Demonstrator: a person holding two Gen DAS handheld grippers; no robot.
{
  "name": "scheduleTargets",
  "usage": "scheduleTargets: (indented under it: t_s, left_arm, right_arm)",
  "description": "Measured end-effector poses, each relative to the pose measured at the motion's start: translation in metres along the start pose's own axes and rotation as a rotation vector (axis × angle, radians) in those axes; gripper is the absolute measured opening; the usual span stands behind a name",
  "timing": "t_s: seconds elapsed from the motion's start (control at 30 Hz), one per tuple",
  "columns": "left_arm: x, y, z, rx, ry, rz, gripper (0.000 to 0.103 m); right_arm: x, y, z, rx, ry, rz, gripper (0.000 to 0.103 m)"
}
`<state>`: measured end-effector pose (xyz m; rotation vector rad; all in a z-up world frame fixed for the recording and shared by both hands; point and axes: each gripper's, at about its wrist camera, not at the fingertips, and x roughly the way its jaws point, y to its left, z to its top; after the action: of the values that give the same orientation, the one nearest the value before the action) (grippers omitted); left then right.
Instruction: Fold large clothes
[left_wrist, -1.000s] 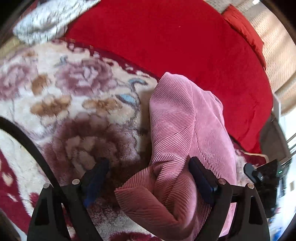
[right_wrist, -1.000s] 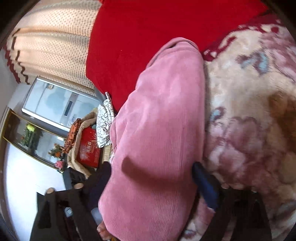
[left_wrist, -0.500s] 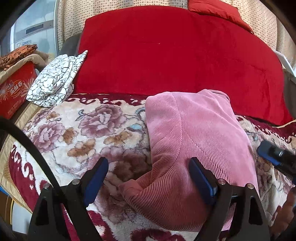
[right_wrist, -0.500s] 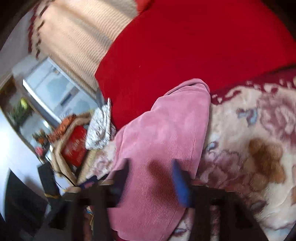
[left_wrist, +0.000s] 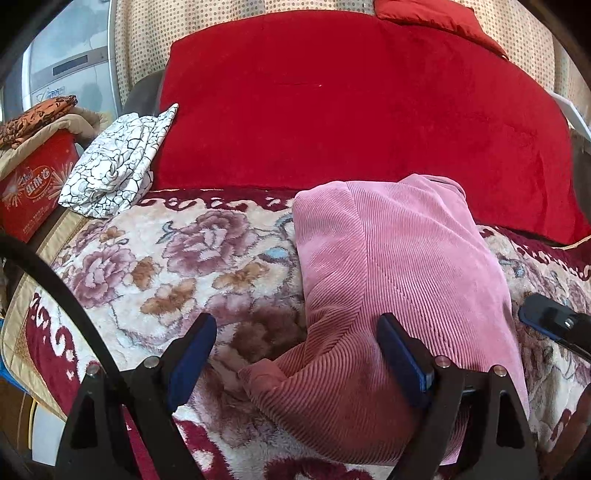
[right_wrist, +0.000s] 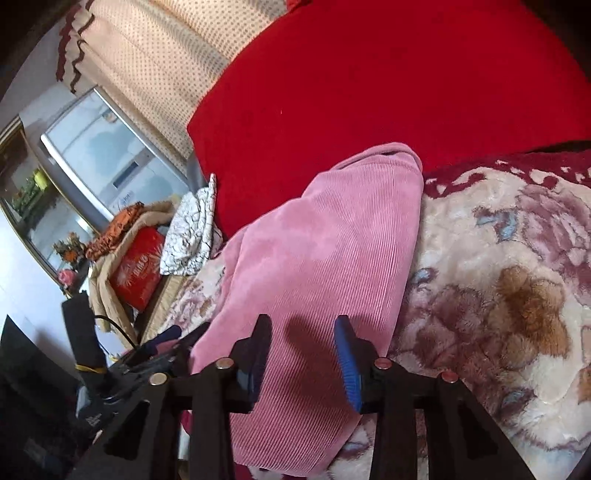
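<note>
Pink corduroy garment lies folded into a compact bundle on the floral blanket against the red cushion, so folding looks approx. complete; left gripper wide open, right gripper part open, neither gripping cloth.

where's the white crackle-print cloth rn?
Left wrist view, upper left: white crackle-print cloth lies folded between the red box and the red cushion, behind the floral blanket.

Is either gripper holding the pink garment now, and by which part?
Nothing is held. Both the left gripper and right gripper are open over the pink garment.
</note>
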<state>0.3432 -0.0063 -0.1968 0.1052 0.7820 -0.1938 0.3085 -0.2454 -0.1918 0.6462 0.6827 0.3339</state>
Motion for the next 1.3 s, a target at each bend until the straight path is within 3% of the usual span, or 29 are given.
scheduleTargets:
  t_s: [0.03, 0.13, 0.33, 0.43, 0.5, 0.7, 0.87, 0.93, 0.97, 1.0, 1.03, 1.1, 1.2, 1.3]
  left_arm:
    - [0.001, 0.002, 0.001, -0.004, 0.009, -0.014, 0.089]
    - [0.002, 0.014, 0.003, -0.050, 0.039, -0.098, 0.089]
    - [0.020, 0.068, -0.002, -0.343, 0.120, -0.376, 0.089]
    - [0.037, 0.066, -0.006, -0.357, 0.195, -0.410, 0.089]
    - [0.046, 0.057, -0.008, -0.334, 0.228, -0.445, 0.089]
    - [0.066, 0.058, -0.009, -0.388, 0.275, -0.534, 0.094]
    - [0.071, 0.055, -0.011, -0.386, 0.268, -0.603, 0.095]
    - [0.071, 0.053, -0.010, -0.396, 0.256, -0.631, 0.093]
    - [0.069, 0.050, -0.010, -0.394, 0.246, -0.655, 0.085]
    - [0.067, 0.046, -0.010, -0.393, 0.246, -0.714, 0.060]
    - [0.064, 0.041, -0.008, -0.383, 0.238, -0.724, 0.059]
    - [0.055, 0.031, -0.006, -0.309, 0.199, -0.679, 0.054]
    - [0.045, 0.023, -0.004, -0.285, 0.170, -0.690, 0.044]
    - [0.038, 0.015, -0.004, -0.271, 0.158, -0.716, 0.042]
  right_arm:
    - [0.002, -0.001, -0.001, 0.010, 0.015, 0.004, 0.081]
    - [0.013, -0.018, -0.002, 0.107, 0.082, 0.052, 0.081]
    - [0.018, -0.060, 0.006, 0.300, 0.095, 0.136, 0.081]
    - [0.031, -0.072, 0.005, 0.365, 0.108, 0.188, 0.081]
    - [0.039, -0.066, 0.009, 0.344, 0.121, 0.190, 0.081]
    - [0.052, -0.059, 0.016, 0.339, 0.118, 0.199, 0.085]
    - [0.073, -0.047, 0.026, 0.298, 0.128, 0.169, 0.085]
    - [0.081, -0.044, 0.025, 0.279, 0.121, 0.155, 0.080]
    - [0.082, -0.041, 0.025, 0.270, 0.116, 0.152, 0.077]
    - [0.082, -0.039, 0.025, 0.250, 0.113, 0.142, 0.069]
    - [0.078, -0.035, 0.024, 0.223, 0.104, 0.119, 0.060]
    - [0.071, -0.032, 0.024, 0.195, 0.085, 0.093, 0.053]
    - [0.063, -0.032, 0.025, 0.202, 0.072, 0.074, 0.049]
    - [0.049, -0.027, 0.026, 0.176, 0.040, 0.052, 0.047]
